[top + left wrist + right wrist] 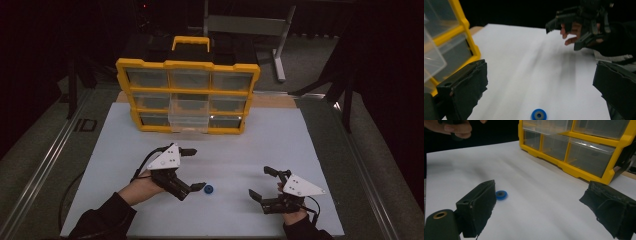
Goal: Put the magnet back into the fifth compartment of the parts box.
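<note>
While both grippers hover above the white table top, a small blue ring lies flat on it, held by neither. Left to right in the high view: the left gripper, gripped by the person's left hand, has its jaws spread wide, one jaw pointing toward the organizer and the other lying just beside the blue ring, which sits at about 5 o'clock of this gripper. From the left gripper view the ring appears low between the two open jaws, touching neither, and its centre hole is visible.

At 12 o'clock of the table stands a yellow-framed parts organizer with a yellow carrying handle on top and three rows of three clear drawers. The middle drawer of the lower rows is pulled forward out of the frame; the other drawers sit flush. Drawer contents cannot be made out; from the right gripper view the nearest drawers of the organizer look see-through, with nothing distinct inside.

At the right, roughly 3 o'clock of the ring and well apart from it, the right gripper also has its jaws wide apart and holds nothing. In the right gripper view the ring lies just beside the tip of the jaw on that view's left side.
</note>
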`<state>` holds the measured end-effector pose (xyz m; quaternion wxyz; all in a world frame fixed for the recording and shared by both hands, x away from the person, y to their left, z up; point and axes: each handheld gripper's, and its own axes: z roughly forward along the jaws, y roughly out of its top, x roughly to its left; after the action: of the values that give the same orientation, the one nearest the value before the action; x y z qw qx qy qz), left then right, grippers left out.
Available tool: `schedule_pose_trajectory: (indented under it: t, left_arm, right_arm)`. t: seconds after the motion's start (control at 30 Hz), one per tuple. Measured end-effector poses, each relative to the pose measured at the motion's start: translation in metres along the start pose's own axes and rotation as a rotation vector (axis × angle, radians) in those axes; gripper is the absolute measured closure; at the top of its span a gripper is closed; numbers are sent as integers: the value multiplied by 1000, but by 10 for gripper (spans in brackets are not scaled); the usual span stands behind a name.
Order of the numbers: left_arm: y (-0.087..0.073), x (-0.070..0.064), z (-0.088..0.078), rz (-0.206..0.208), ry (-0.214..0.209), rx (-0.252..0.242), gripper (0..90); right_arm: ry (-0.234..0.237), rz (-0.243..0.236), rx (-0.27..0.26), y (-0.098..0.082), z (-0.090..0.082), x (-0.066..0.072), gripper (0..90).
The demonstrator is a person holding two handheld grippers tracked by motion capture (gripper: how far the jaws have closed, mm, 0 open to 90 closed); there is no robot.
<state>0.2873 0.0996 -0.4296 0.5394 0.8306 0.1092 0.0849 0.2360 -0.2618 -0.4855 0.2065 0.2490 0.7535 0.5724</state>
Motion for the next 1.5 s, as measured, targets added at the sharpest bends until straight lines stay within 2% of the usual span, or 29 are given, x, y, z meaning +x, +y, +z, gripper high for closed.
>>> schedule_pose_trajectory:
  t: [0.2,0.3,0.37,0.5,0.73,0.93,1.03,1.13,1.23,1.5]
  left_arm:
    - [-7,2,15,-23,-32,39,0]
    - [-12,2,23,-39,-76,76,0]
    - [-16,1,29,-37,-94,105,0]
    - [-23,0,38,-50,-121,130,0]
    - [-33,0,53,-25,-121,198,0]
    - [-43,3,60,-21,-136,212,1]
    - [-48,3,65,-17,-136,246,7]
    - [-52,6,68,-30,-143,271,28]
    - [-55,8,68,-44,-154,280,98]
    - [-60,8,72,-21,-145,332,236]
  right_arm:
    - [7,1,5,0,1,1,98]
    - [9,2,5,0,1,1,98]
    - [10,5,6,0,1,1,98]
    - [14,6,6,0,1,1,98]
    - [17,9,10,-1,2,2,98]
    - [20,8,9,-1,3,1,98]
    - [21,8,10,-1,3,1,98]
    - [21,8,10,-1,3,1,98]
    - [22,8,11,-1,3,1,98]
    - [22,10,10,-2,3,1,98]
